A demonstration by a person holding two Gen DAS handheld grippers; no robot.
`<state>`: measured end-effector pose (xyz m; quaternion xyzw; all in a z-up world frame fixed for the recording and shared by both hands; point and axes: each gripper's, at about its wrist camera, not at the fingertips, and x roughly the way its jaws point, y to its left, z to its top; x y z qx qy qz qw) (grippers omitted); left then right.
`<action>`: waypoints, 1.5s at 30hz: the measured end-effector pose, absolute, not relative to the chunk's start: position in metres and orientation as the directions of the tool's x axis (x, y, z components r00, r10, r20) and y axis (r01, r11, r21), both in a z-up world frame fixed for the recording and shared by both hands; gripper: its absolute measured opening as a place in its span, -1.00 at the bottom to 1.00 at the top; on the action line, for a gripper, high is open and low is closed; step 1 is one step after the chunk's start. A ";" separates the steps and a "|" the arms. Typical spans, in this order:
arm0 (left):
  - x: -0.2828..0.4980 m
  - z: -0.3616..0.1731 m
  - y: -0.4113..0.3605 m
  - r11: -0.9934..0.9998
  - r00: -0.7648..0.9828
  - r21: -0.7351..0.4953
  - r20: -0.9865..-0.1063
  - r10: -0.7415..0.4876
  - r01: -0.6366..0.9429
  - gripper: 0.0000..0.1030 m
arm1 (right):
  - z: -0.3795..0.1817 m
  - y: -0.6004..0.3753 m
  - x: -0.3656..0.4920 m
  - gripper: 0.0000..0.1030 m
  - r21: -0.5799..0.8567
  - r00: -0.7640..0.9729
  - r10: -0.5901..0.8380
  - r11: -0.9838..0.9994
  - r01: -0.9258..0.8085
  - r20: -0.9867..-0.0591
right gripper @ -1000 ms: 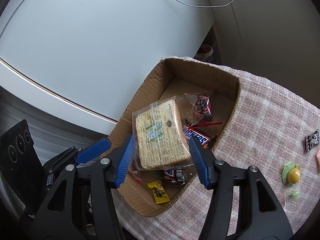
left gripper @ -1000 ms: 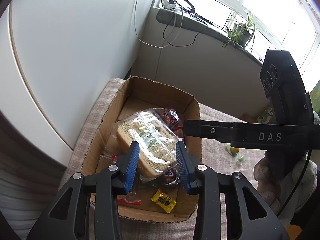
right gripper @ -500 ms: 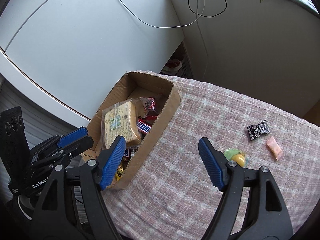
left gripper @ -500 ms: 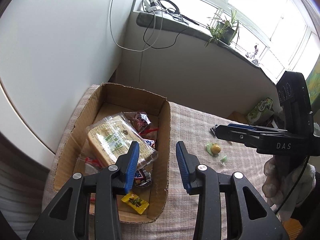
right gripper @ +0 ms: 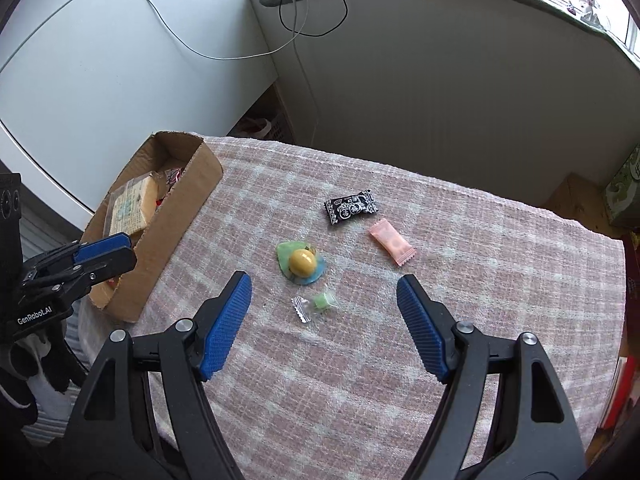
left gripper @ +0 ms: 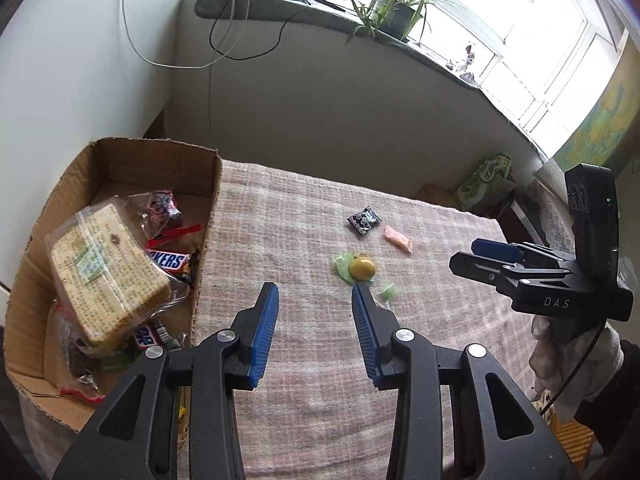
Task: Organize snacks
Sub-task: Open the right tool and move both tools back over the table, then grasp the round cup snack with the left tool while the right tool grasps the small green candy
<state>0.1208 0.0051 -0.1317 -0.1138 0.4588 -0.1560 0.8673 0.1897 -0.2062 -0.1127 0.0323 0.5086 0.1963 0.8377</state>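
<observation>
Next step, as a guess: pick up a loose snack from the table and put it in the cardboard box (left gripper: 120,152). Four left to move.

To do it well, from big to small:
- Start with the yellow candy on its green wrapper (right gripper: 301,263). Biggest of the four, and nearest the box.
- Then the black packet (right gripper: 351,207) and the pink packet (right gripper: 392,242), side by side at the far end of the group.
- Last, the tiny green sweet in clear wrap (right gripper: 316,305). Flat and small, so come straight down and pinch at the middle, not at the loose end.
- Drop each one low inside the box, onto a free spot beside the big cracker pack (left gripper: 106,276) and the chocolate bars.

Right gripper (right gripper: 323,302): wide open, nothing held, up over the tiny green sweet. Left gripper (left gripper: 315,304): open part way, nothing held, over bare cloth between the box and the yellow candy.

Surface: a table under a soft pink checked cloth (right gripper: 460,264). Could bunch up if scraped, so no dragging. Box at the left edge of the table.

Room: white wall and a white cupboard behind the box, a long window sill (left gripper: 280,4) with cables and a potted plant (left gripper: 394,10), bright windows.
</observation>
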 end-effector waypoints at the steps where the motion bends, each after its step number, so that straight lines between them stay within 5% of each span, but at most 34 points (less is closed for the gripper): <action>1: 0.124 -0.134 -0.002 0.924 0.523 -0.338 -0.763 -0.381 0.180 -0.29 | -0.116 -0.204 0.185 0.41 0.252 0.401 0.366 0.917 -0.310 -0.840; 4: 0.133 -0.143 -0.020 0.915 0.497 -0.340 -0.767 -0.404 0.218 -0.29 | -0.130 -0.195 0.179 0.06 0.235 0.374 0.365 0.907 -0.350 -0.853; 15: 0.168 -0.176 -0.070 0.895 0.404 -0.293 -0.813 -0.419 0.337 -0.30 | -0.172 -0.179 0.188 -0.31 0.250 0.336 0.385 0.891 -0.380 -0.860; 33: 0.197 -0.211 -0.093 0.884 0.354 -0.245 -0.848 -0.395 0.399 -0.46 | -0.201 -0.176 0.199 -0.32 0.248 0.323 0.389 0.883 -0.398 -0.863; 39: 0.196 -0.215 -0.101 0.876 0.377 -0.205 -0.843 -0.385 0.436 -0.49 | -0.207 -0.175 0.199 -0.58 0.243 0.322 0.387 0.881 -0.407 -0.864; 45: 0.197 -0.214 -0.093 0.878 0.383 -0.226 -0.833 -0.399 0.423 -0.50 | -0.205 -0.175 0.199 -0.62 0.244 0.328 0.387 0.883 -0.401 -0.862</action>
